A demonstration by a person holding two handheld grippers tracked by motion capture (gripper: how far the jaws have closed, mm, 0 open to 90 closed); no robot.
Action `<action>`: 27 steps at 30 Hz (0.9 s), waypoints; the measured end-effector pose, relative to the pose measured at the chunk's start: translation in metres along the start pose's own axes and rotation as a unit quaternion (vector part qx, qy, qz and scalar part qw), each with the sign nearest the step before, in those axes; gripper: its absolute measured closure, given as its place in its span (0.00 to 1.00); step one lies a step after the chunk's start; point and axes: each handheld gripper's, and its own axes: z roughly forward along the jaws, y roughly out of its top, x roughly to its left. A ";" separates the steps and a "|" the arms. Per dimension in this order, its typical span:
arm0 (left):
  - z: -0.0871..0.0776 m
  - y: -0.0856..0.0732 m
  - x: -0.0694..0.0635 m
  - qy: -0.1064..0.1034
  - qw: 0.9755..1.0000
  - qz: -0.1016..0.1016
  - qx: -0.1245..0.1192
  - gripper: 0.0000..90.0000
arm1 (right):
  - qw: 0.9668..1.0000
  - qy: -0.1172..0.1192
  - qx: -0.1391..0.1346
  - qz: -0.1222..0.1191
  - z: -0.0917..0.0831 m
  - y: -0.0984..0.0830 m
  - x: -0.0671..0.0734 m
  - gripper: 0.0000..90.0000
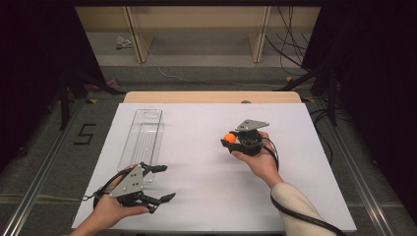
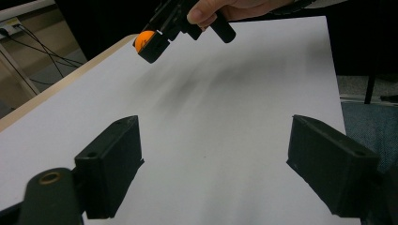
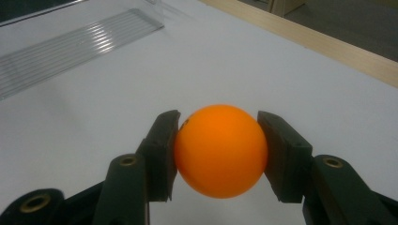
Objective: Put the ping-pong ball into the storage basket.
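Our right gripper (image 3: 218,154) is clamped on the orange ball (image 3: 220,151), one pad on each side, lifted off the white table (image 1: 206,196); so the pickup looks done, and what seems left is carrying the ball to the clear ridged tray (image 1: 142,135) at far left and letting go. Our left gripper (image 1: 164,183) sits with jaws spread and empty, just by the tray's near end; open tabletop lies between ball and tray, edges well off.
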 end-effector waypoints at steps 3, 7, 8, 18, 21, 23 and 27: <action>0.000 0.000 0.000 0.000 1.000 0.000 0.000 0.20 | 1.000 0.001 0.000 0.000 0.001 0.001 0.001 0.57; 0.000 0.000 0.000 0.000 1.000 0.000 0.000 0.20 | 1.000 0.004 -0.001 -0.001 0.004 0.002 0.003 0.57; 0.000 0.000 0.000 0.000 1.000 0.000 0.000 0.20 | 1.000 0.004 -0.001 -0.001 0.004 0.002 0.003 0.57; 0.000 0.000 0.000 -0.001 1.000 0.000 0.000 0.20 | 1.000 0.008 0.000 -0.002 0.009 0.004 0.007 0.57; 0.000 0.000 0.000 -0.001 1.000 -0.001 0.000 0.20 | 1.000 0.009 0.001 -0.004 0.010 0.004 0.008 0.57; 0.000 0.000 0.000 -0.001 1.000 -0.001 0.000 0.20 | 1.000 0.010 0.001 -0.003 0.011 0.004 0.009 0.57; 0.001 0.000 -0.001 -0.002 1.000 0.000 0.000 0.20 | 1.000 0.013 0.002 -0.005 0.013 0.005 0.011 0.57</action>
